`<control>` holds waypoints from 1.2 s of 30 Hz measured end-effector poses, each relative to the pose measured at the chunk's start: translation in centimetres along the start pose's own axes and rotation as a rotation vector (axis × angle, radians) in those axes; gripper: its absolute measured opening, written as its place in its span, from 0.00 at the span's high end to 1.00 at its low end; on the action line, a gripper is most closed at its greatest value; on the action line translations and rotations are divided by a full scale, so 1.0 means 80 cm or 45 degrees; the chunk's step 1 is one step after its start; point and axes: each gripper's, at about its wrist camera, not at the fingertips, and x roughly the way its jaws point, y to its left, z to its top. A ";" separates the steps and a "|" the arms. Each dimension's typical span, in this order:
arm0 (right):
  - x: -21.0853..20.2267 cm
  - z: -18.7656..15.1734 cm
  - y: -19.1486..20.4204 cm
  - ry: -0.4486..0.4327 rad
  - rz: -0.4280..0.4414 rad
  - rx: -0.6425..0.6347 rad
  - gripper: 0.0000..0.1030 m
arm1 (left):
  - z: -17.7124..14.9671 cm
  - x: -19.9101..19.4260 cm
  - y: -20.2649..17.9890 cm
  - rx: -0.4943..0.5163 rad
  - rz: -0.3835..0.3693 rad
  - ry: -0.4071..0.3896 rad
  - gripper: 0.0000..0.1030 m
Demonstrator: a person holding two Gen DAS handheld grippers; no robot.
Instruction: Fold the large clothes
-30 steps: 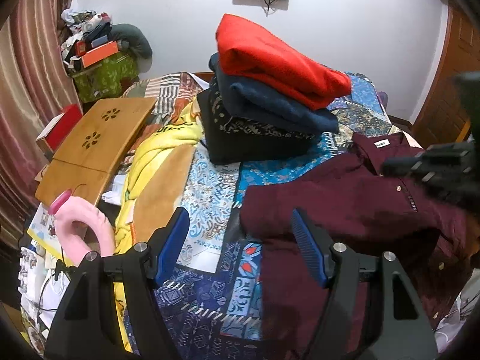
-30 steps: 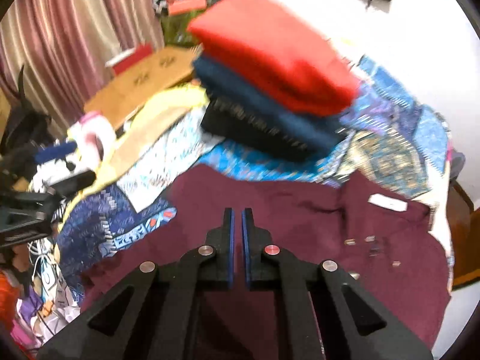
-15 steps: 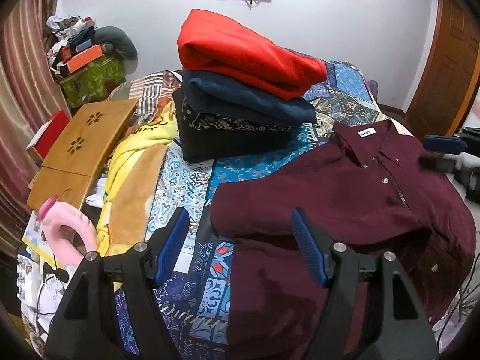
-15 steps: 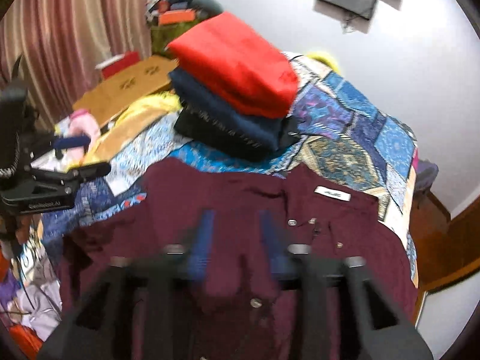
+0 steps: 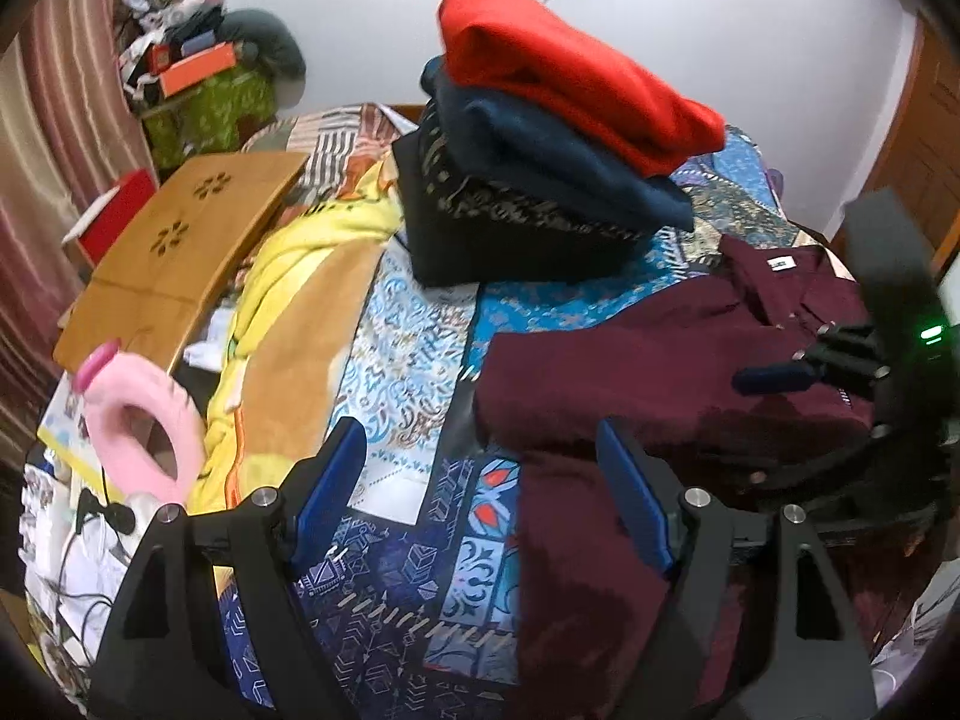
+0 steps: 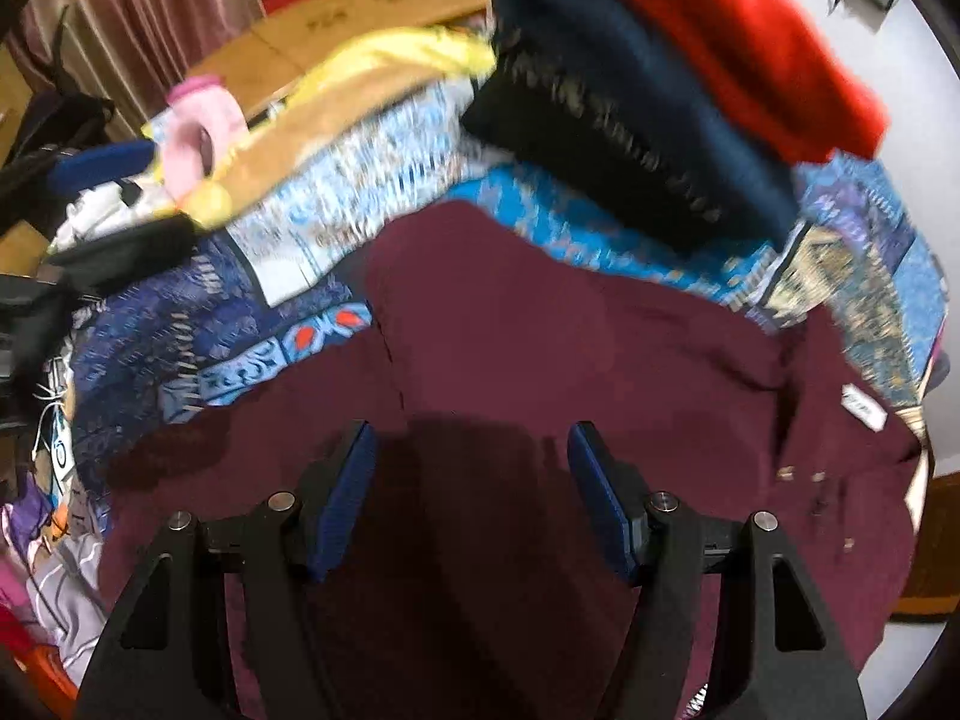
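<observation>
A maroon button shirt (image 5: 660, 360) lies spread face up on the patterned bedspread (image 5: 408, 330), its collar label towards the far right. My left gripper (image 5: 480, 450) hovers over the shirt's left edge, where a sleeve is folded in. Its jaws are opening, with nothing pressed between them. My right gripper (image 6: 471, 444) hangs low over the middle of the shirt (image 6: 540, 330), pointing steeply down. Its jaws are opening too, and only flat cloth shows below them. The left wrist view shows the right gripper (image 5: 804, 360) above the shirt's button placket.
A stack of folded clothes (image 5: 540, 168), red on top of navy and black, sits on the bed behind the shirt. A yellow blanket (image 5: 300, 300), a wooden lap table (image 5: 180, 240) and a pink ring cushion (image 5: 144, 420) crowd the left. Cables and clutter lie at the near left.
My right gripper went from shut to open and sank close to the shirt. The left gripper dropped a little and its jaws widened slightly.
</observation>
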 end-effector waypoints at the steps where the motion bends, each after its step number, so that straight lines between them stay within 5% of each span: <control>1: 0.009 -0.001 -0.001 0.030 0.004 0.012 0.40 | -0.001 0.003 0.003 -0.009 -0.003 0.007 0.24; 4: 0.023 -0.002 -0.009 0.063 0.006 0.061 0.51 | -0.002 0.008 0.007 -0.025 -0.006 0.019 0.24; 6: 0.021 -0.003 -0.021 0.038 0.053 0.126 0.73 | -0.003 0.013 0.008 -0.034 -0.011 0.031 0.24; 11: -0.018 -0.012 -0.043 -0.094 0.133 0.260 0.92 | -0.004 0.026 0.005 -0.038 -0.022 0.068 0.24; 19: -0.125 -0.031 -0.077 -0.435 0.068 0.323 0.94 | -0.005 0.044 -0.031 0.013 -0.059 0.133 0.24; 25: -0.190 -0.091 -0.136 -0.636 0.020 0.527 0.94 | 0.003 0.044 -0.071 0.086 -0.080 0.137 0.24; 30: -0.205 -0.175 -0.190 -0.690 -0.091 0.788 0.94 | 0.002 0.048 -0.110 0.151 -0.111 0.154 0.24; 36: -0.169 -0.272 -0.228 -0.570 -0.141 1.067 0.94 | -0.014 0.063 -0.151 0.236 -0.128 0.222 0.24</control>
